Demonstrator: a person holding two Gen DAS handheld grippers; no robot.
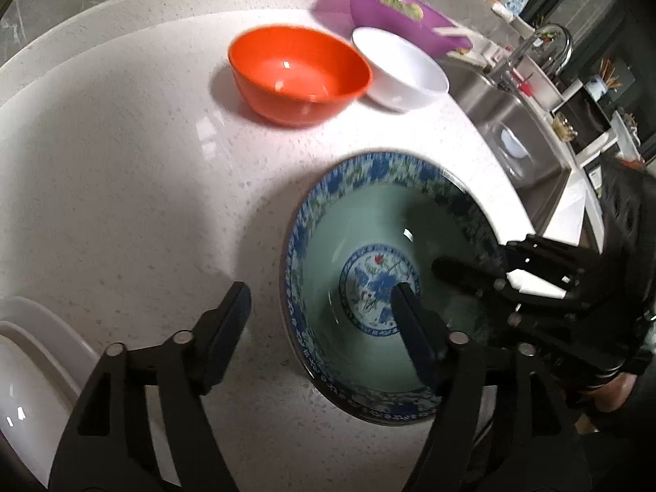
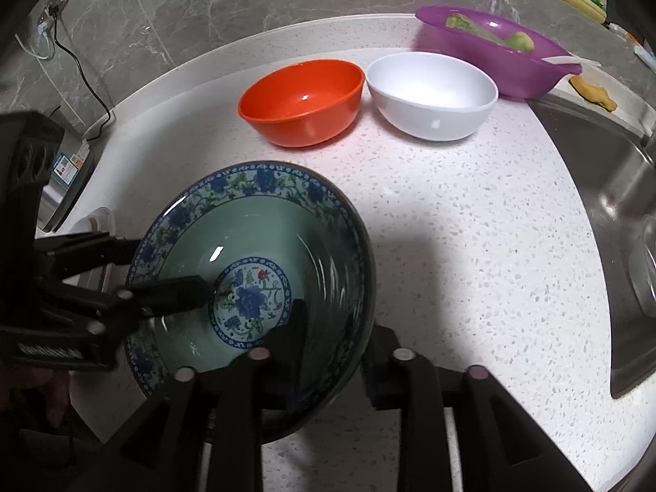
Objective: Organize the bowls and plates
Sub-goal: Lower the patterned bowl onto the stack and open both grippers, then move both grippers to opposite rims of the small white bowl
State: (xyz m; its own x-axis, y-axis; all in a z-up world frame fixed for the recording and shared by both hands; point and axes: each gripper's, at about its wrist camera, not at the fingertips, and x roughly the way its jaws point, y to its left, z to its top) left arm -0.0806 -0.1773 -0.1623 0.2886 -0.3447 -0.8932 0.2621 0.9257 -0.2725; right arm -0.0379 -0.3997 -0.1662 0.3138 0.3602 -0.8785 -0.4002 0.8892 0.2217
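Note:
A blue-and-green patterned bowl (image 1: 361, 246) (image 2: 262, 225) is tilted just above the white counter. My left gripper (image 1: 320, 311) is open and straddles its left rim, one finger inside and one outside. My right gripper (image 2: 334, 352) is also open astride the right rim, one finger inside and one outside the wall. Each gripper shows in the other's view: the right gripper (image 1: 484, 262) and the left gripper (image 2: 164, 274). An orange bowl (image 1: 299, 74) (image 2: 303, 102) and a white bowl (image 1: 399, 67) (image 2: 432, 96) stand side by side farther back.
A purple basin (image 1: 393, 12) (image 2: 492, 49) with vegetables sits behind the white bowl. A steel sink (image 1: 520, 131) (image 2: 607, 188) lies to the right. A white tray (image 1: 28, 369) is at the left near edge. A cabled appliance (image 2: 65, 172) stands at far left.

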